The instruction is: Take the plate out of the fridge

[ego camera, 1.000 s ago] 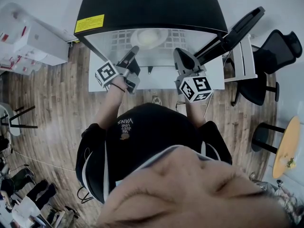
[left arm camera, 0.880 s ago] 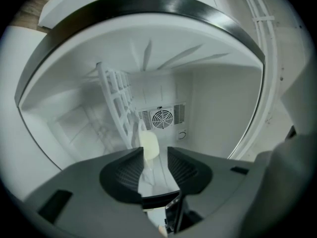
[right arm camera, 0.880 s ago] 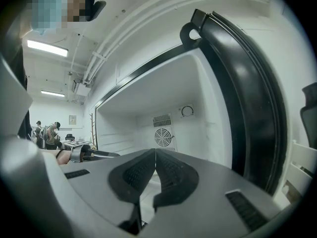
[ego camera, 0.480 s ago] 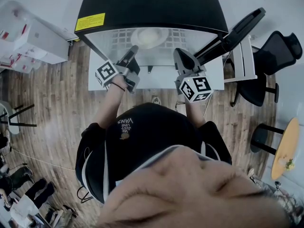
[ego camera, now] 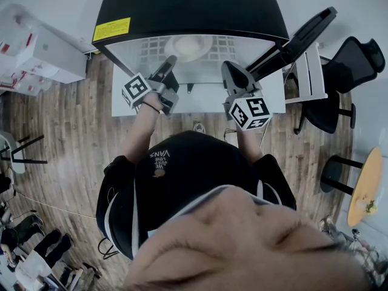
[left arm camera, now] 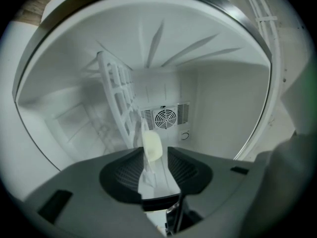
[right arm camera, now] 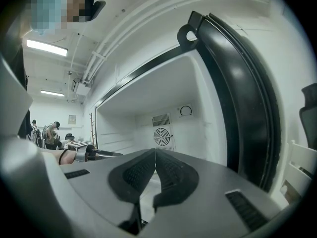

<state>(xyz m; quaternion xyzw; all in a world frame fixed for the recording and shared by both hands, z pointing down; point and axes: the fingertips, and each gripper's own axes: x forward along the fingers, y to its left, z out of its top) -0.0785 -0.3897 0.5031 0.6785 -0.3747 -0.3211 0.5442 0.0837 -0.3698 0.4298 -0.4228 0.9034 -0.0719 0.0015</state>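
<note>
Stands before a black fridge (ego camera: 188,5), door (ego camera: 297,38) swung wide to the right, white inside bared. Holds both grippers level at the mouth of it, side by side and apart.

Finds the plate (ego camera: 189,46) inside, flat on the wire shelf (ego camera: 148,48), about midway across it, pale and round.

Points the left gripper (ego camera: 171,62) at the plate's near left rim, rolled on its side, jaws apart. Sees in the left gripper view the plate edge-on right at the jaw tips, in line with the gap and thinner than it. Cannot tell whether either pad touches the rim. Sees there too the shelf standing as an upright grid to the left, and a round fan (left arm camera: 164,118) in the back wall behind the plate.

Holds the right gripper (ego camera: 227,68) further right, at the front of the opening, jaws pressed together with nothing between. Looks in the right gripper view into the compartment past the door's dark edge, with the left gripper low at the left.

Stands on a wood floor (ego camera: 73,120), with a black chair (ego camera: 354,62) beyond the door and white boxes (ego camera: 42,50) left of the fridge.
</note>
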